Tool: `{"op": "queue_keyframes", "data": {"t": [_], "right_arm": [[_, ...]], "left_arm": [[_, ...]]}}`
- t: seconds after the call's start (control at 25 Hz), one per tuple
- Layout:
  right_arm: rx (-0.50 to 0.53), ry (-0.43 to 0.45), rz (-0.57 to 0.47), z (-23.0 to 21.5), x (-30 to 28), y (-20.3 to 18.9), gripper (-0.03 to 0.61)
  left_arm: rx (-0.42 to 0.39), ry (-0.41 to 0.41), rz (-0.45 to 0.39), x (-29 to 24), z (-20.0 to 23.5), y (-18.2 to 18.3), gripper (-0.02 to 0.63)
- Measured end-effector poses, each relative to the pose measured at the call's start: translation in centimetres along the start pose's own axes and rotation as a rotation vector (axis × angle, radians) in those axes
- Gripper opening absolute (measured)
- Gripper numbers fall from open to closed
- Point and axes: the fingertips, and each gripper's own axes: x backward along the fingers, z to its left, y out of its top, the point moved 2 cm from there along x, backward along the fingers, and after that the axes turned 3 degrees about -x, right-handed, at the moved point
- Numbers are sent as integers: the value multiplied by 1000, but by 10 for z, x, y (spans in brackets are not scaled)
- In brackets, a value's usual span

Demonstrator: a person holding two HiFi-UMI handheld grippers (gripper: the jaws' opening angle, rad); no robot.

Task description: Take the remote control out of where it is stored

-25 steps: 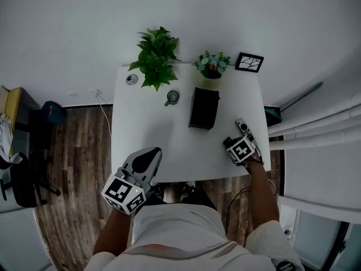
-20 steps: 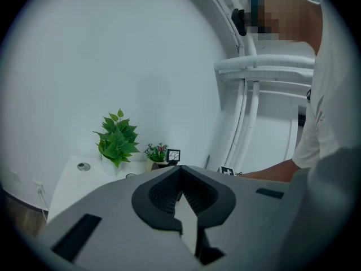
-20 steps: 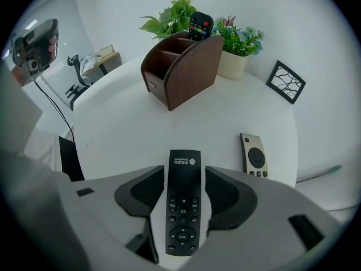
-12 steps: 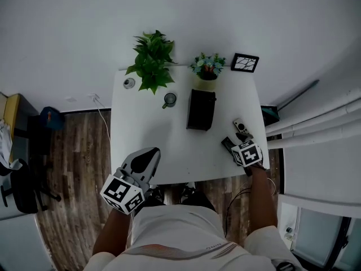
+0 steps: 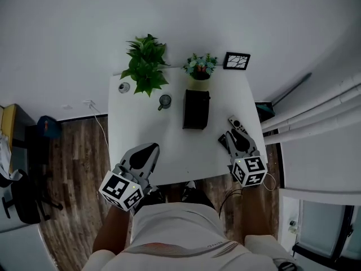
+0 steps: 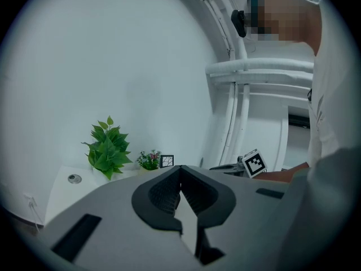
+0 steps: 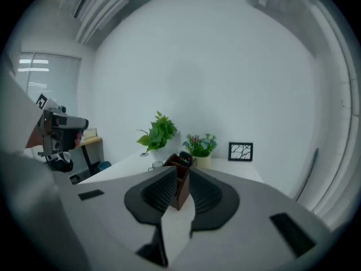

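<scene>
1. Remote control: lies flat on the white table, to the right of the dark holder and apart from it.
2. Holder: stands upright. A dark item shows at its top; I cannot tell what it is.
3. Right gripper: right of the holder, just beside the remote. Its jaws have just been closing, a narrow gap is left, and nothing is between them.
4. Left gripper: left of the holder, at the table's near edge, with jaws pressed together on nothing.
5. Status: removal judged complete, unless the dark item is a second remote.
</scene>
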Motion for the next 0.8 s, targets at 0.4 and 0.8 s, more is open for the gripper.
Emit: {"op": "queue_keyframes", "data": {"t": [0.4,0.8], "right_arm": [[43,-13,-241,59,33,46,25],[2,-47,-239,59,39,47,23]], "left_arm": [[-31,-11,-51,4,-1,11,8],[-57,-2,-56,9,2,14,8]]}}
